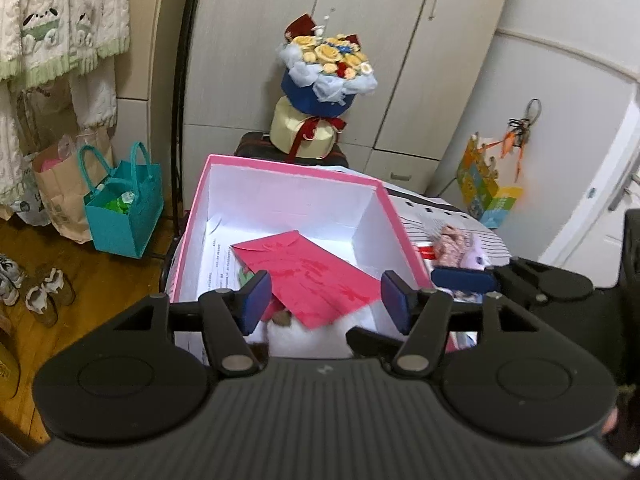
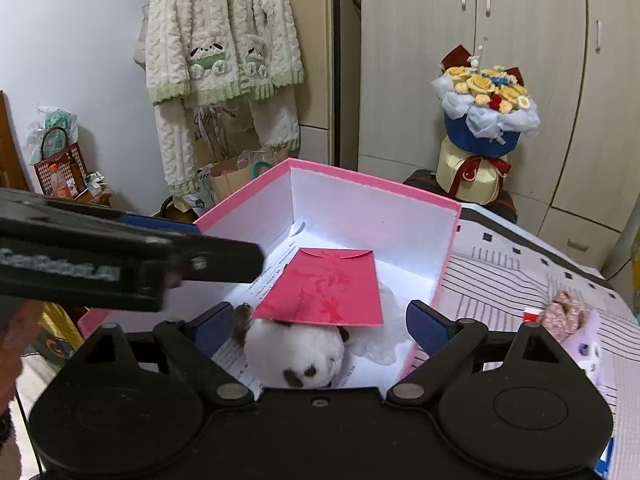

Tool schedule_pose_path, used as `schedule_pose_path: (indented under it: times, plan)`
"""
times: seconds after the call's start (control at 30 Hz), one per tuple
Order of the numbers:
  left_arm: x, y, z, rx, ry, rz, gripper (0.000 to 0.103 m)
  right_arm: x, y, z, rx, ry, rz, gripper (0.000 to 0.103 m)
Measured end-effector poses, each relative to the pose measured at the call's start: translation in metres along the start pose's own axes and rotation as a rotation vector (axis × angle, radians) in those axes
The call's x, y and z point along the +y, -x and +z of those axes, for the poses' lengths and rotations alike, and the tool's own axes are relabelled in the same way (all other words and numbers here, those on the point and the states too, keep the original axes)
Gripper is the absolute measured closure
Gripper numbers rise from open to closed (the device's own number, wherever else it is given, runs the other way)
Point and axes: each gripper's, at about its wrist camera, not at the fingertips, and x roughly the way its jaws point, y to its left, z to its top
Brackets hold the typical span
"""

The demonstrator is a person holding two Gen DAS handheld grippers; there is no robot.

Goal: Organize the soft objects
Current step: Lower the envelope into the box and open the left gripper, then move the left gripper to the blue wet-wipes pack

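A pink box with white inner walls stands open on a striped cloth. Inside lie printed papers, a red envelope and a white panda plush, the envelope resting on the panda's back. My left gripper hangs open above the box's near end, nothing between its blue pads. My right gripper is open too, its pads on either side of the panda and clear of it. The left gripper reaches in from the left in the right wrist view. A pink floral soft thing and a purple plush lie on the cloth, right of the box.
A flower bouquet on a cream round box stands behind the pink box, before a wardrobe. A teal bag, a paper bag and shoes sit on the wooden floor at left. A fluffy white garment hangs on the wall.
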Motion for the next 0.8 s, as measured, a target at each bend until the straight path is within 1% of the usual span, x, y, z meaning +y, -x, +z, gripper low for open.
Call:
schedule_pose_path:
  times: [0.07,0.2,0.37,0.47,0.6,0.7,0.8]
  plan:
    - [-0.004,0.012,-0.003,-0.008,-0.019,-0.01,0.042,0.001,0.011,-0.002,-0.01,0.007,0.002,0.008]
    - [-0.013,0.036,-0.008,-0.036,-0.07,0.0,0.04,0.004,0.033,-0.004,-0.029,0.026,-0.004,0.008]
    - [-0.023,0.063,-0.013,-0.064,-0.106,0.002,0.039,0.01,0.062,-0.009,-0.055,0.053,-0.005,0.008]
    - [-0.028,0.075,-0.016,-0.068,-0.126,-0.005,0.037,0.015,0.081,-0.013,-0.077,0.073,-0.004,0.008]
    - [-0.034,0.089,-0.026,-0.077,-0.148,-0.032,0.033,0.017,0.105,-0.021,-0.107,0.082,0.011,0.008]
    - [-0.039,0.094,-0.039,-0.074,-0.147,-0.016,0.032,0.014,0.12,-0.031,-0.13,0.063,0.01,0.007]
    - [-0.046,0.099,-0.049,-0.069,-0.169,-0.023,0.03,0.008,0.135,-0.047,-0.144,0.052,-0.002,0.007]
